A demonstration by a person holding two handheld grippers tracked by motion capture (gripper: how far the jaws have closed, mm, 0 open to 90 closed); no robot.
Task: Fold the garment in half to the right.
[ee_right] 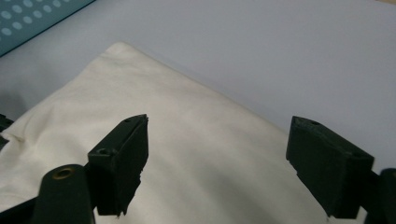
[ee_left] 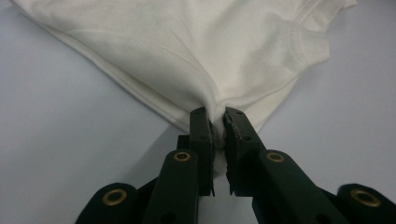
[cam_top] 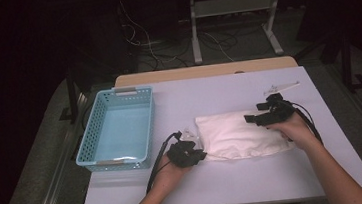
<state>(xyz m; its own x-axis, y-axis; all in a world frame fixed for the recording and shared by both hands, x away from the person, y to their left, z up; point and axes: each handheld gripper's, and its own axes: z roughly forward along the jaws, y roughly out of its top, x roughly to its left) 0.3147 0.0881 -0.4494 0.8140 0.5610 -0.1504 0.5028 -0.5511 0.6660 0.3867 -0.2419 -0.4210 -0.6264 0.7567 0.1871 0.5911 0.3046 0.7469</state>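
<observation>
The folded white garment point(cam_top: 237, 135) lies on the white counter point(cam_top: 248, 90), right of the middle and toward the person's side; its right end is hidden behind the right hand point(cam_top: 296, 127), and in the left gripper view its far part is cut off by the top of the picture. The left gripper point(cam_top: 199, 153) sits at the garment's near left corner, and the left gripper view shows its jaws clenched on a bunched fold of the hem point(ee_left: 219, 105) — the cloth puckers where the pads squeeze it, and how deep it runs between them is hard to make out. The right gripper point(cam_top: 263, 113) hovers over the garment's right part with its jaws spread wide; in the right gripper view the cloth point(ee_right: 187, 140) lies below and between them, and neither pad touches it. A small clear object point(cam_top: 282, 88) lies near the counter's far right edge, too faint to identify. Bare counter lies open beyond the garment toward the far edge, and a wide strip runs along the near edge. The blue basket point(cam_top: 88, 136) stands at the left edge — apart from the garment — and its floor looks bare, though the near wall hides part of it.
</observation>
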